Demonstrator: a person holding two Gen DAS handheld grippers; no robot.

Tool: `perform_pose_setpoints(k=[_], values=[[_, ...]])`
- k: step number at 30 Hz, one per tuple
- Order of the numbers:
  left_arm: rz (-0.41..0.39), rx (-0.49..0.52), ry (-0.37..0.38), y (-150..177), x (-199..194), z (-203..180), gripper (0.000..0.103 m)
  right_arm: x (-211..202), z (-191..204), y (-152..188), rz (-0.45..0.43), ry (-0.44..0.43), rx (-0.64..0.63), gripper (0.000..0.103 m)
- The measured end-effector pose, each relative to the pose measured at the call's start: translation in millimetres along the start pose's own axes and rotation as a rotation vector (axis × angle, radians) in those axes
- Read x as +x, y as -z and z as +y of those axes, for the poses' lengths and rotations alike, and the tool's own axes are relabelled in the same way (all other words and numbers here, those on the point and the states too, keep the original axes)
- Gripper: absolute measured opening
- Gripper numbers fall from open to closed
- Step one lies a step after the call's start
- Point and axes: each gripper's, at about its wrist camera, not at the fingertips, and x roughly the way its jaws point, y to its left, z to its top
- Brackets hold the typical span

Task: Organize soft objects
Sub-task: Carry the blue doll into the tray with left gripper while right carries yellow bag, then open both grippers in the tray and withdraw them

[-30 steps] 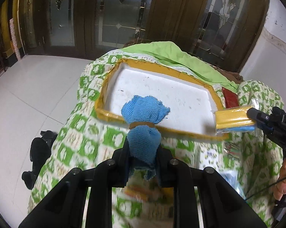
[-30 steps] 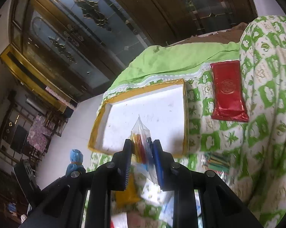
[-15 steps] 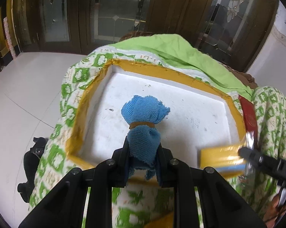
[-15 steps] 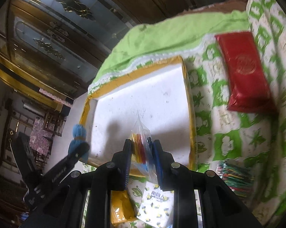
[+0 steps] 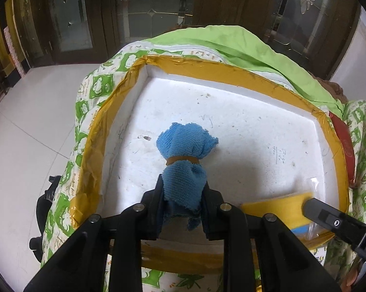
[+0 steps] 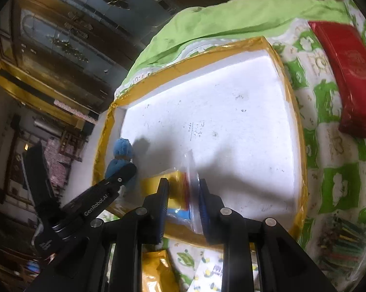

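Observation:
A blue cloth bundle (image 5: 185,146) tied with a brown band sticks up from my left gripper (image 5: 183,194), low over the left part of a white foam tray (image 5: 231,73) with yellow taped rims. The jaws are opening, and the pads still touch the cloth's lower end. My right gripper (image 6: 184,185) is shut on a clear bag holding a yellow and blue pack (image 6: 173,182), just inside the tray's near edge. In the left wrist view that yellow pack (image 5: 272,206) lies at the tray's right. In the right wrist view the blue cloth (image 6: 120,148) is at the tray's left.
The tray rests on a green-and-white patterned cover (image 5: 95,90) with a green blanket (image 5: 243,41) behind. A red packet (image 6: 348,73) lies right of the tray. A bag of coloured sticks (image 6: 341,243), a yellow packet (image 6: 156,267) and a lemon-print packet (image 6: 212,267) lie near me. Tiled floor is left.
Both grippers have moved forward and down, from short of the tray's near rim to over its floor. The cloth and the bagged pack came along with them.

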Motion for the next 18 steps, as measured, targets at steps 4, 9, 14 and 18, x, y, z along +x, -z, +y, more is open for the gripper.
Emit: perform_pose_setpoints(k=[4, 9, 14, 18], values=[[-0.003, 0.004, 0.001, 0, 1, -3, 0.030, 0, 5, 2, -0.010, 0.028, -0.038, 0.027], [-0.039, 0.014, -0.030, 0, -7, -6, 0.082, -10, 6, 5, -0.048, 0.044, -0.045, 0.048], [-0.056, -0.043, -0.009, 4, -18, 7, 0.085, -33, 8, 12, -0.110, 0.058, -0.052, 0.054], [-0.094, -0.067, 0.015, 15, -41, 12, 0.086, -57, 9, 22, -0.164, 0.066, -0.058, 0.067]])
